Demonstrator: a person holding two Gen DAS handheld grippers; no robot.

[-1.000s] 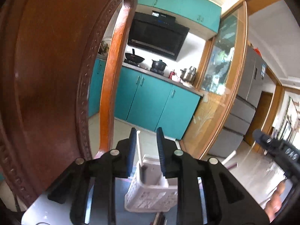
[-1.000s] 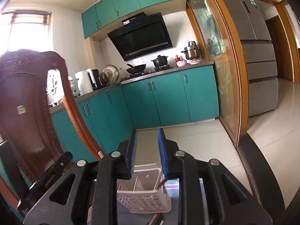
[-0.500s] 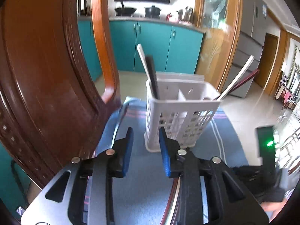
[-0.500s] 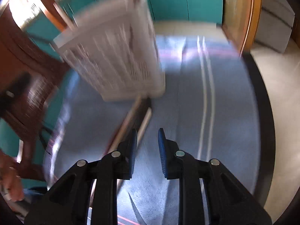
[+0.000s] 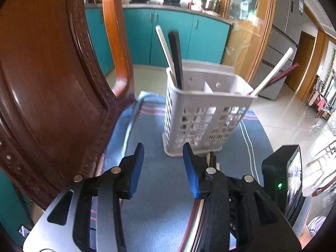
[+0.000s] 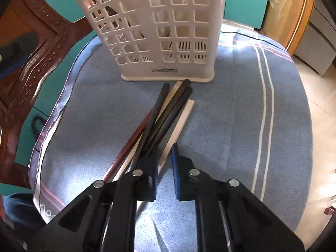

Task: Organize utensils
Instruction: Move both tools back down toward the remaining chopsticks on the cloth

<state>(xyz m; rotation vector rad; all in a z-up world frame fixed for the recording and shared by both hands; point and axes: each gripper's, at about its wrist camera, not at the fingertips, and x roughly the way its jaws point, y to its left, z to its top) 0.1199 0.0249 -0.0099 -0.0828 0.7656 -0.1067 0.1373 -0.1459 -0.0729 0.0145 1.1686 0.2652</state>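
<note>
A white lattice utensil holder [image 5: 205,113] [image 6: 159,29] stands on a blue cloth. It holds a white and a black chopstick [image 5: 175,61] on its left side and a white and a dark red one [image 5: 273,71] leaning right. Several loose chopsticks [image 6: 166,115], black, white and dark red, lie on the cloth in front of the holder. My right gripper [image 6: 164,157] is open and empty, low over the near ends of the loose chopsticks. My left gripper [image 5: 162,157] is open and empty, above the cloth just short of the holder.
The blue striped cloth [image 6: 241,115] covers a round table. A carved wooden chair back [image 5: 52,84] stands close on the left. A black device with a green light [image 5: 281,176] sits at right in the left wrist view. Teal kitchen cabinets [image 5: 174,35] are behind.
Both grippers have tilted down from the kitchen toward the table. The left gripper has opened wider. The right gripper has come down close over the loose chopsticks.
</note>
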